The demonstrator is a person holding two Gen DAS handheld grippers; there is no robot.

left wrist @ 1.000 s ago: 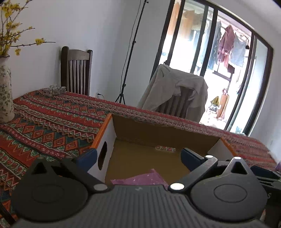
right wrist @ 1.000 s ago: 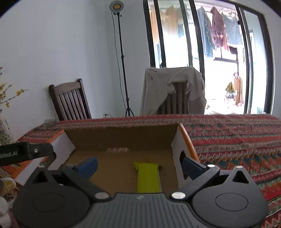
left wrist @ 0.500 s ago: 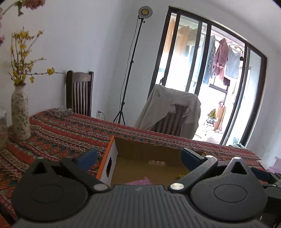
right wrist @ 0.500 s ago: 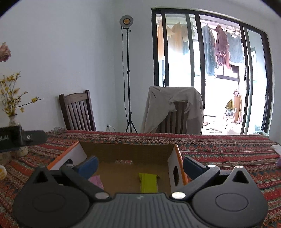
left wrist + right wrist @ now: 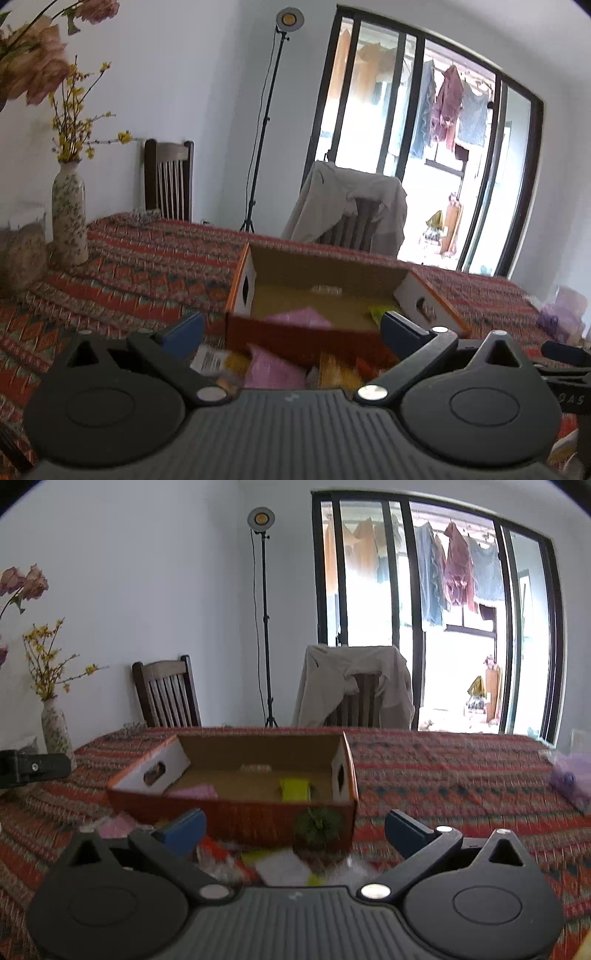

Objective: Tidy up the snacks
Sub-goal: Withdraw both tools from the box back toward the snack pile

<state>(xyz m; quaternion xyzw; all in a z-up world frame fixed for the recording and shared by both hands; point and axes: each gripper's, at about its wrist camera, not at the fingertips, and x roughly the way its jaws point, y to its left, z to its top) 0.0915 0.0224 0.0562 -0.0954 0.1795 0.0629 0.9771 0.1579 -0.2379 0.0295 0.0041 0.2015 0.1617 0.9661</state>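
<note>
both the left gripper [image 5: 291, 330] and the right gripper [image 5: 295, 827] are standing with jaws wide and gripping nothing, hovering just short of the shallow orange-and-white cardboard box [image 5: 236, 812] on the red patterned tablecloth [image 5: 443, 775]. judged step: between placements, selecting the next snack. the next move is calling for descending onto the loose packets [image 5: 280, 866] lying blurred before the box's near wall. inside the box, a flat pink packet [image 5: 194, 793] and a yellow-green packet [image 5: 294, 789] are lying apart.
</note>
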